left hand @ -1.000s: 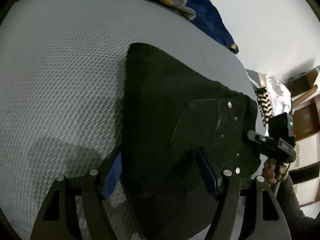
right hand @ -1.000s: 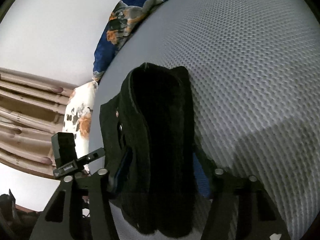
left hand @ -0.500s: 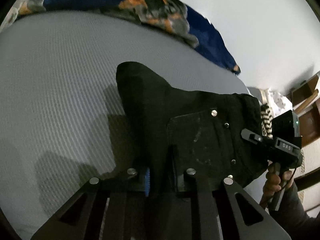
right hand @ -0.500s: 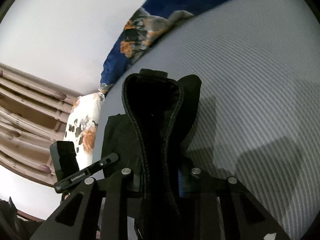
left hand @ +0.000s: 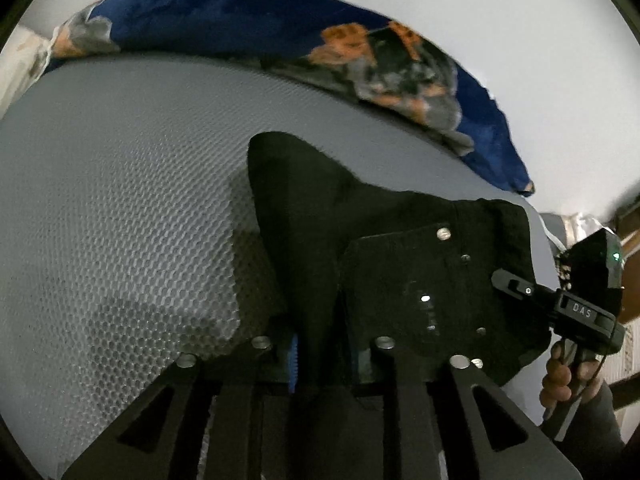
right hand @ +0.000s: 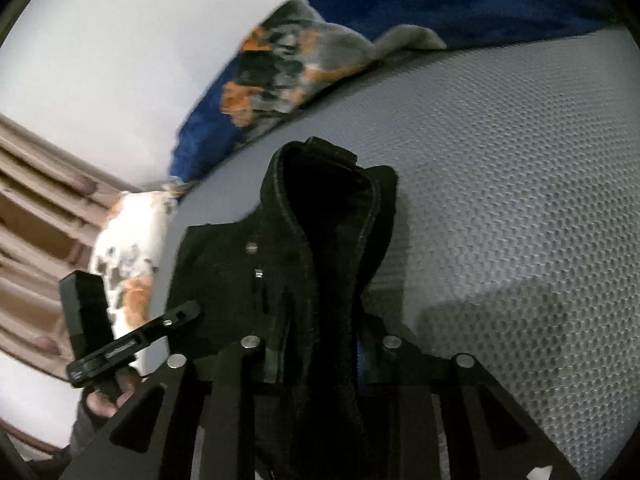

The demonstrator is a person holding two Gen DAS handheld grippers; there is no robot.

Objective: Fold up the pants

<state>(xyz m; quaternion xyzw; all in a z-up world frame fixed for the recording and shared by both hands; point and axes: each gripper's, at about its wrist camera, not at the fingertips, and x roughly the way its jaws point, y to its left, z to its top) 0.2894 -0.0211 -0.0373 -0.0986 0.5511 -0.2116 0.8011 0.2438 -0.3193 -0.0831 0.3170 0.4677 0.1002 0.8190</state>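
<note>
Black pants lie bunched on a grey textured mattress, with rivets and a back pocket showing. My left gripper is shut on a fold of the pants at the near edge. My right gripper is shut on the waistband end of the pants, which rises in a loop ahead of it. The right gripper's body also shows at the right of the left wrist view, and the left gripper's body at the left of the right wrist view.
A blue, orange and grey patterned blanket lies along the far edge of the mattress against a white wall. A white patterned pillow and brown wooden slats are beside the bed.
Both grippers went from open around the pants to shut on them. The gripped fabric has lifted a little and the view has tilted up toward the wall.
</note>
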